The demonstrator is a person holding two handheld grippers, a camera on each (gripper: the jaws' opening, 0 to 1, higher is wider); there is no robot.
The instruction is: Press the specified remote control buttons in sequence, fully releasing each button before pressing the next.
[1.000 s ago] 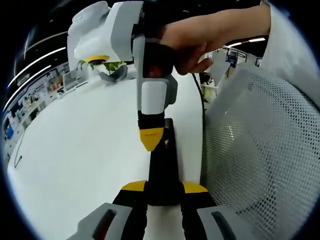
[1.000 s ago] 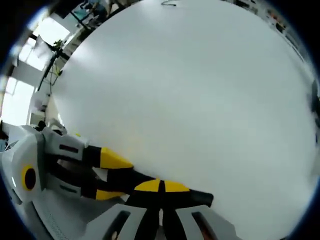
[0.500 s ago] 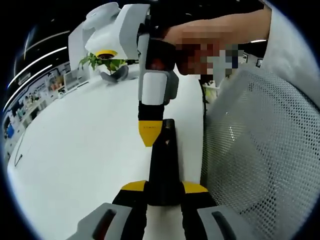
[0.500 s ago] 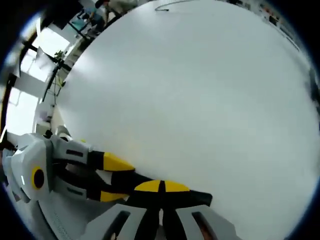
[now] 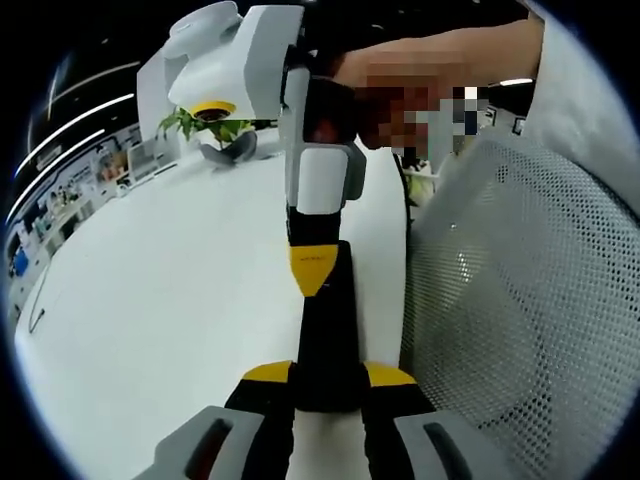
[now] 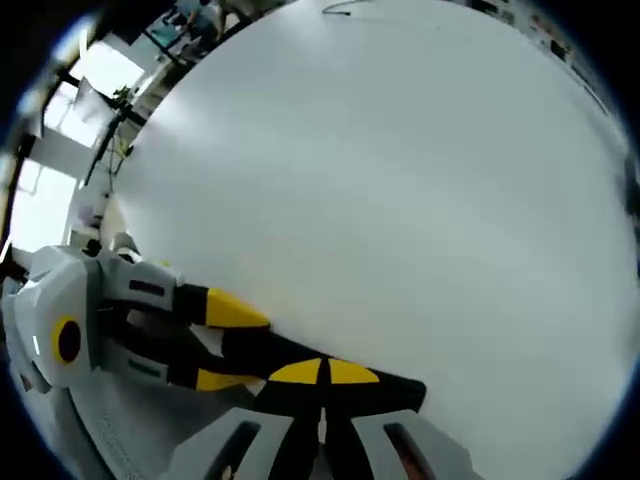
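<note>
Left gripper view alone shows a mesh chair (image 5: 520, 300) beside the remote (image 5: 328, 320).

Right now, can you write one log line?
left gripper: shut on remote | right gripper: tip on remote, jaws shut | surface: white table

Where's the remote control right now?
In the left gripper view the black remote lies on the white table, clamped in the left gripper, with the right gripper's yellow tip on its far end.
</note>
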